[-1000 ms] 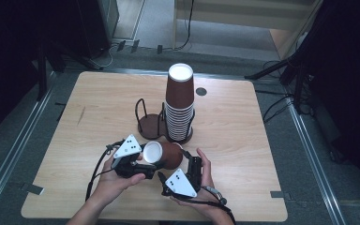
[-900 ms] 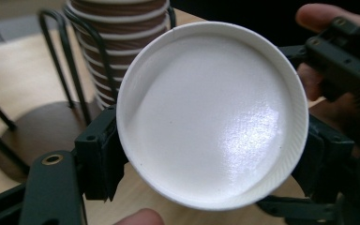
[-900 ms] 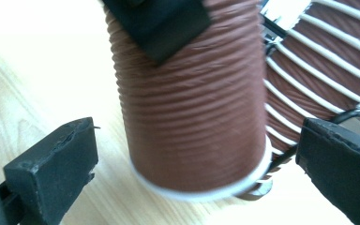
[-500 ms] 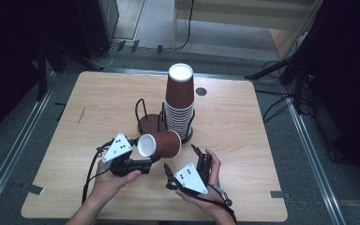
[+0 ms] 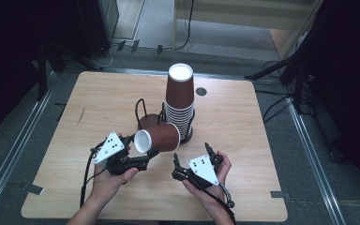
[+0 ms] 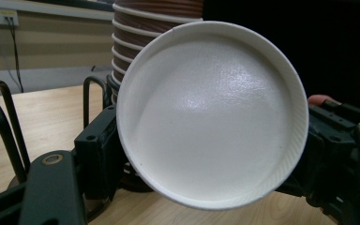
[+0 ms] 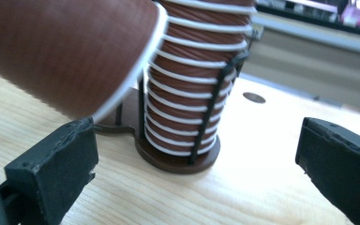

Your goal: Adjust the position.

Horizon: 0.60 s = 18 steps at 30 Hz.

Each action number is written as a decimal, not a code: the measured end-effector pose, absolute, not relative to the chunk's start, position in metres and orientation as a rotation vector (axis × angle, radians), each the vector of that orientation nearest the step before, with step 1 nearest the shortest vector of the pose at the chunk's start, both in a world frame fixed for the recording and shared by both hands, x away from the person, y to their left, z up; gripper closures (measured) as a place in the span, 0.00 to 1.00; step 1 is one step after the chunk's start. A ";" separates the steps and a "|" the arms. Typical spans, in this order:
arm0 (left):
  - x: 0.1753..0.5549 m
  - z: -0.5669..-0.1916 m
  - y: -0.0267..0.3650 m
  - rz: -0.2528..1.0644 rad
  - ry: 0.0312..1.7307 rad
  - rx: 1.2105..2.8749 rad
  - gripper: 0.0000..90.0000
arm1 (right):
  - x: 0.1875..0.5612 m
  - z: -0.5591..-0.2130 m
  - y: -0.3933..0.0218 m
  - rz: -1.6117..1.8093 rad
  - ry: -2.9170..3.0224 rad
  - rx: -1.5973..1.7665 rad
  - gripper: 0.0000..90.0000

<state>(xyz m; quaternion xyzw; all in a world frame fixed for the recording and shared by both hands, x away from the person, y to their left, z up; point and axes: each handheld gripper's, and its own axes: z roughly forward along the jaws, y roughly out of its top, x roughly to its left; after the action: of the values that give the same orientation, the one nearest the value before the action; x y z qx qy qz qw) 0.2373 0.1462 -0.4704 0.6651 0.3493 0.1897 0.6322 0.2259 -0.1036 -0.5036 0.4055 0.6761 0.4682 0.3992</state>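
The table (image 5: pixel 98 101) was a light wood-grain top with rounded corners, standing on grey carpet with metal rails along both sides and dark stands and cables beyond its far edge. Toward the near edge, left of centre, the left tool (image 5: pixel 138 157) had its jaws closed on a brown paper cup (image 5: pixel 161 138), gripped at its smooth white mouth and held on its side above the table; in the left gripper view the glossy white inside of the cup (image 6: pixel 211 112) faced the camera. Just behind it stood a dark wire cup holder (image 5: pixel 147 117) with a round base, and in its right bay a stack of ribbed, white-rimmed brown cups (image 5: pixel 180 105). The right tool (image 5: pixel 192 159) was empty, jaws wide apart. Half a second earlier the cup sat lower and the tools closer together.
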 end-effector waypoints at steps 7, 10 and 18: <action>0.237 -0.473 0.144 0.435 0.793 1.478 0.26 | 0.226 -0.496 -0.111 1.261 1.702 1.176 0.00; 0.237 -0.475 0.141 0.442 0.779 1.463 0.26 | 0.224 -0.493 -0.114 1.296 1.650 1.237 0.00; 0.236 -0.479 0.135 0.435 0.745 1.423 0.26 | 0.222 -0.485 -0.118 1.410 1.579 1.465 0.00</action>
<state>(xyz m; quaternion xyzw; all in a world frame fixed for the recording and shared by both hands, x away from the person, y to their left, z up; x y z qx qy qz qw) 0.2357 0.1348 -0.4792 0.6320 0.3312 0.1935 0.6734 0.2218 -0.1184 -0.4849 0.5463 0.5889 0.5258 0.2798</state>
